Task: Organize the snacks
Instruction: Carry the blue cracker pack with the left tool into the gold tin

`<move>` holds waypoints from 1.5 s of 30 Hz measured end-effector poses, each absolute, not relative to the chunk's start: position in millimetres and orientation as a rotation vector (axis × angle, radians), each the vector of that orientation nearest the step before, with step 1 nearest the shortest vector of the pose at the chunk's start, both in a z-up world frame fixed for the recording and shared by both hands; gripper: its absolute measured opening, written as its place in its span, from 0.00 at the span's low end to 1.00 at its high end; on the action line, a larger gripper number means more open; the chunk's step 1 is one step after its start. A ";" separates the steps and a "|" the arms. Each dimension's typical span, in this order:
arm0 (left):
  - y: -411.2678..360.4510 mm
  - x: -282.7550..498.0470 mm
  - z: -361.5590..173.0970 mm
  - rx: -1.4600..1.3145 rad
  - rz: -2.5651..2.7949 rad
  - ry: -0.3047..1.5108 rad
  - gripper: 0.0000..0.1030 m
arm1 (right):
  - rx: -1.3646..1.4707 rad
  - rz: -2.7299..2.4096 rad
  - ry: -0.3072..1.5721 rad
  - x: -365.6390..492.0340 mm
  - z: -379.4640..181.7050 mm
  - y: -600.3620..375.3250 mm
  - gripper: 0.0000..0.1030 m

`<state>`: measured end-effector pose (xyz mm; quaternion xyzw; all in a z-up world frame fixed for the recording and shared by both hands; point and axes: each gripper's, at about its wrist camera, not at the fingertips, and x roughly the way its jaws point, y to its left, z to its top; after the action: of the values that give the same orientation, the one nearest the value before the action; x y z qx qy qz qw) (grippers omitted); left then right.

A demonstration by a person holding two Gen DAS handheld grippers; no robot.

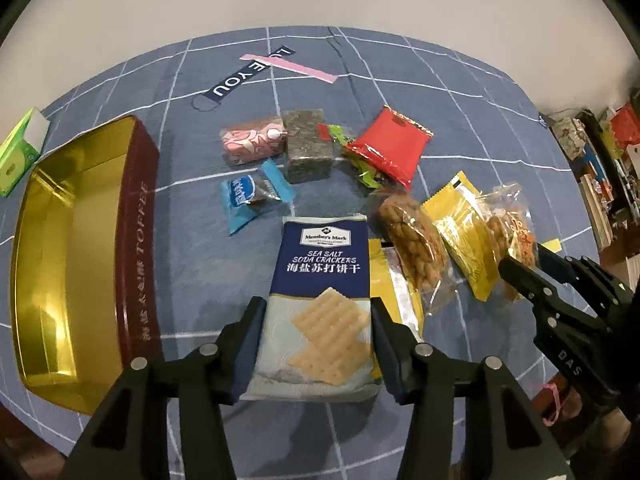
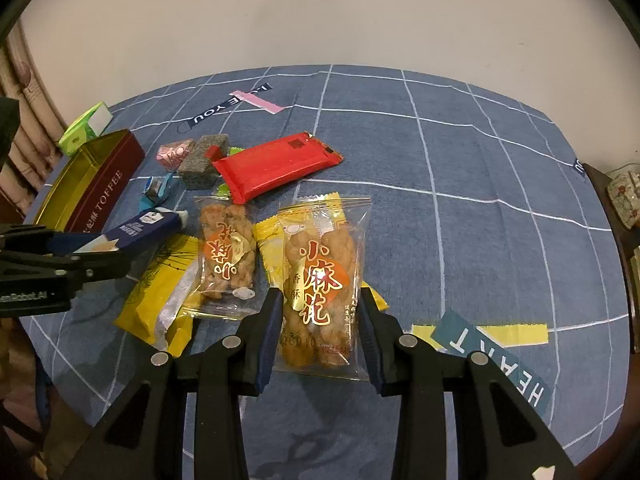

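Left hand-held gripper (image 1: 318, 344) has its jaws apart, straddling the navy-and-white soda cracker packet (image 1: 320, 300), whose long axis runs straight away from the camera, its navy label end farthest. Right hand-held gripper (image 2: 318, 334), jaws likewise apart, brackets the clear twisted-dough snack bag (image 2: 320, 288), lying lengthwise between the fingers on the blue grid-patterned worktop cloth (image 2: 460, 208). Just left lie a second clear dough bag (image 2: 228, 260) and yellow foil packets (image 2: 160, 300); a red wrapper (image 2: 276, 166) lies beyond. An open gold-lined maroon toffee tin (image 1: 136, 240) stands left of the crackers.
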<state>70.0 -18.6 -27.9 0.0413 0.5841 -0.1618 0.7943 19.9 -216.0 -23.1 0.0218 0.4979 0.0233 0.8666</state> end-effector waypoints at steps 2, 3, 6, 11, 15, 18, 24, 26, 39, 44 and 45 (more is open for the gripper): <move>-15.2 65.6 -23.7 0.084 -0.350 1.245 0.51 | 0.043 0.048 1.041 19.4 -22.9 -215.6 0.33; -13.5 64.1 -21.6 0.087 -0.345 1.239 0.50 | 0.043 0.048 1.040 18.9 -22.7 -215.1 0.33; -7.7 61.5 -14.3 0.082 -0.345 1.223 0.50 | 0.040 0.045 1.039 17.8 -21.7 -213.5 0.33; 7.4 56.9 8.5 0.087 -0.329 1.162 0.50 | 0.036 0.035 1.027 15.4 -18.4 -210.8 0.33; 31.2 61.6 23.3 0.088 -0.277 1.120 0.50 | 0.042 0.021 1.022 15.3 -17.2 -212.0 0.33; 60.5 68.2 27.6 0.077 -0.214 1.105 0.50 | 0.042 0.012 1.018 14.8 -16.5 -211.6 0.33; 126.7 78.4 17.1 0.039 -0.076 1.117 0.50 | 0.052 -0.010 1.010 13.8 -15.7 -211.3 0.33; 143.9 80.3 10.0 0.030 -0.051 1.129 0.50 | 0.053 -0.018 1.008 13.5 -14.8 -211.1 0.33; 189.4 88.0 -34.7 0.071 0.024 1.216 0.50 | 0.057 -0.037 0.997 13.0 -4.6 -205.8 0.33; 190.8 87.5 -42.8 0.089 0.031 1.236 0.50 | 0.047 -0.028 0.992 13.8 0.3 -196.8 0.33; 191.5 87.5 -43.9 0.091 0.031 1.238 0.50 | 0.043 -0.027 0.991 14.0 1.2 -194.7 0.33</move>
<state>87.5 191.5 -43.9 0.0428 0.5799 0.0144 0.8135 14.0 -194.7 1.2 0.0208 0.4753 -0.0129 0.8795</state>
